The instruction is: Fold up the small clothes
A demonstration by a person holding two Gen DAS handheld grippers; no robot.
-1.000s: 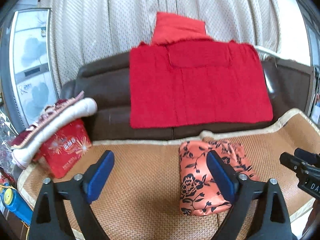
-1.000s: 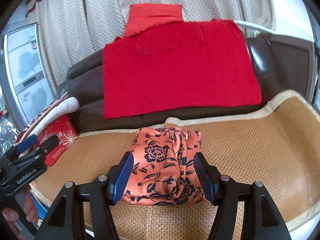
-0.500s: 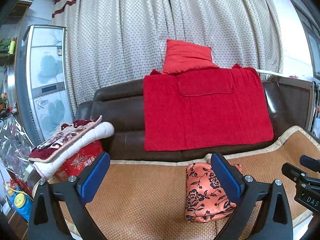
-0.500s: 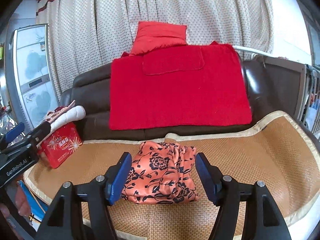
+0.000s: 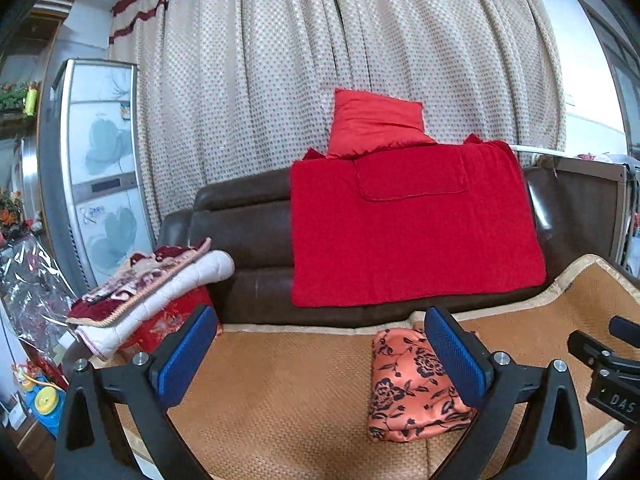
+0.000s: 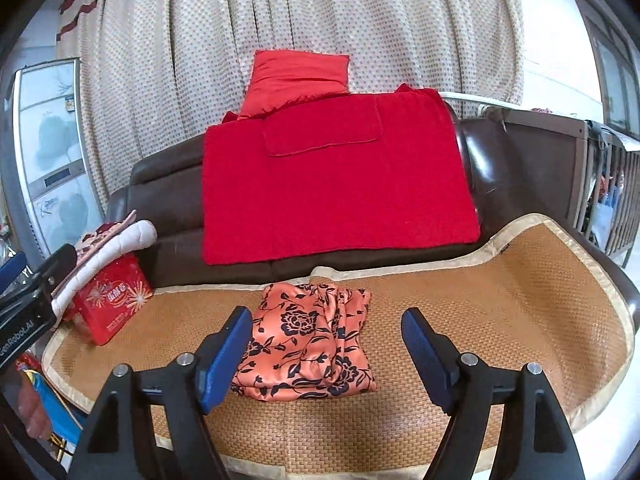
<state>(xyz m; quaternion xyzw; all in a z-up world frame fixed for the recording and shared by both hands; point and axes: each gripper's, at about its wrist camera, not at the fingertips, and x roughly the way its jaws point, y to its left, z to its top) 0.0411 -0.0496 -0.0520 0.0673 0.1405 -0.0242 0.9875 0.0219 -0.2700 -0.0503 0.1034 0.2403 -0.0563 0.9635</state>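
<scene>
1. Bright, even daylight in both views, entering from the blown-out white window at right.
2. Soft shadows only; glare on the glossy brown leather sofa back.
3. Strong fisheye bending, black vignetted corners.
4. Sharp focus throughout.

Both wrist cameras are looking forward and slightly down from close over the woven mat, sharing the folded floral garment and sofa.

White letters "DAS" stand on the black body of the right gripper at the right edge of the left wrist view, "enRoboLAI" stands on the left gripper at the left edge of the right wrist view, and the red box at far left carries characters too small to read.
</scene>
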